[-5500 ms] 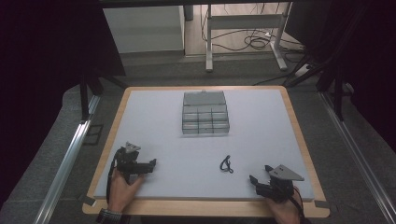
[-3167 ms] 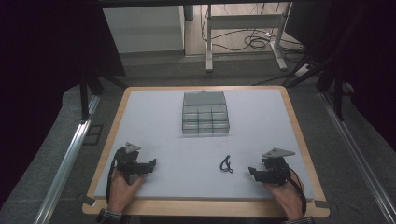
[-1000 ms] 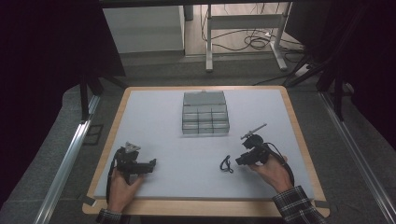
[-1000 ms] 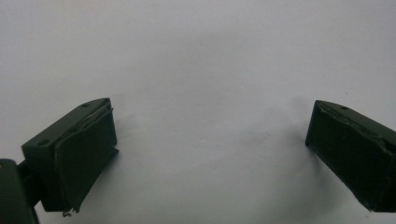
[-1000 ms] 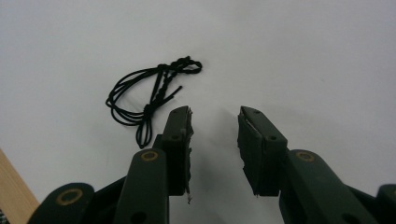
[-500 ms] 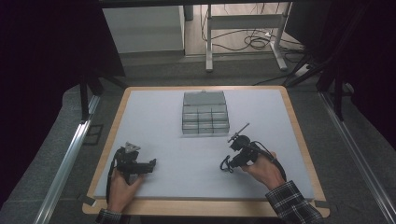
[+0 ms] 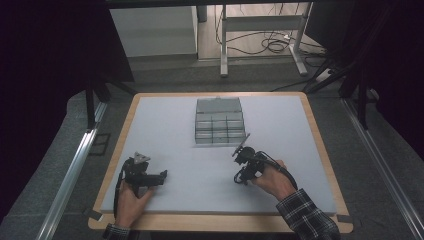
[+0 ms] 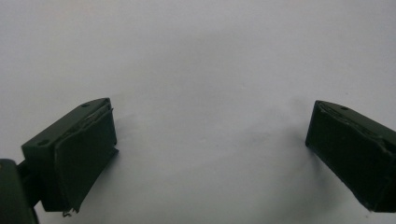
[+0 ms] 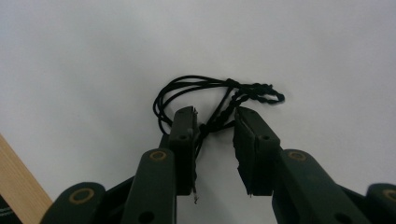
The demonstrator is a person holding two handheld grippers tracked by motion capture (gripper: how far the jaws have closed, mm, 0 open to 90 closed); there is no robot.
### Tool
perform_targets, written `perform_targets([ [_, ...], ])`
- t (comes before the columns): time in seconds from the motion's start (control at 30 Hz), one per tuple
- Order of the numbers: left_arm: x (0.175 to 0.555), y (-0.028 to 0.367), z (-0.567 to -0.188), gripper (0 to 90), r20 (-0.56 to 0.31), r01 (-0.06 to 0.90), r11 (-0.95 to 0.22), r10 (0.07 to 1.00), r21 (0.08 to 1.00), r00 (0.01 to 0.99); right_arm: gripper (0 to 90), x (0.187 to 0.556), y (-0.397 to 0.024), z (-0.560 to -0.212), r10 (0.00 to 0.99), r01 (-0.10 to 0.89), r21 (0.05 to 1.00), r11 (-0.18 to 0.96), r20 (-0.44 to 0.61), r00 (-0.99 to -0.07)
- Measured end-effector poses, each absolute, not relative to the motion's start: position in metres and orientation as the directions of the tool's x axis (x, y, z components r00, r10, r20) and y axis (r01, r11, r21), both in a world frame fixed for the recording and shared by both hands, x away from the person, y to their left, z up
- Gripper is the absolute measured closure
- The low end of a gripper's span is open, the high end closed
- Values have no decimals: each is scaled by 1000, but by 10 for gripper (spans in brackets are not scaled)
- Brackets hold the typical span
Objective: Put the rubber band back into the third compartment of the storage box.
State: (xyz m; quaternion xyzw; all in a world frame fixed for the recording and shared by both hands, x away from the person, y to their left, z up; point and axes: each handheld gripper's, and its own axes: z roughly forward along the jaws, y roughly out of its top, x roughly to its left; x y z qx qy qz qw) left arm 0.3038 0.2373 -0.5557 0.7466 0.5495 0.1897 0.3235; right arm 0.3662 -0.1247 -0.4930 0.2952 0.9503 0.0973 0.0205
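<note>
right gripper [image 9: 215, 122]: fingers part-closed astride a black cord [image 9: 219, 95], not yet pinching it | cord: on the white desk [image 7: 300, 125], near side, right of centre | left gripper [image 8: 210, 140]: fingers spread wide, nothing between, low over bare desk | box [image 7: 219, 120]: grey, compartmented, mid-desk | writing: none legible

One white surface [image 7: 165, 125] with a pale wooden rim carries the things. On it stands one grey plastic compartment box [image 7: 219, 121], its lid open; the compartments seem to number nine, though the high view is too coarse to be sure. One tangled black cord [image 9: 219, 100] lies there. Two black two-jawed tools are present, the left tool [image 7: 161, 176] and the right tool [image 7: 240, 178], each held in one hand.
</note>
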Motion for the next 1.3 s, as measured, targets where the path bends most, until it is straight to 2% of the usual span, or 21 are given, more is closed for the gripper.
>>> perform_targets([
  [0.2,304,237,-556,19,-72,698,-187,943,691,324,695,366,-116,-494,578,572,155,806,6,-816],
  [0.3,304,237,-556,19,-71,698,-188,943,691,324,759,367,-115,-494,589,586,142,798,22,-807],
  [0.37,304,237,-556,19,-72,698,-187,943,691,324,834,367,-113,-495,594,594,130,794,43,-804],
  [0.6,304,237,-556,19,-72,698,-187,943,691,324,848,370,-111,-494,610,613,105,783,64,-790],
  [1.3,304,237,-556,19,-72,698,-187,943,692,324,845,381,-125,-472,651,658,163,735,101,-752],
])
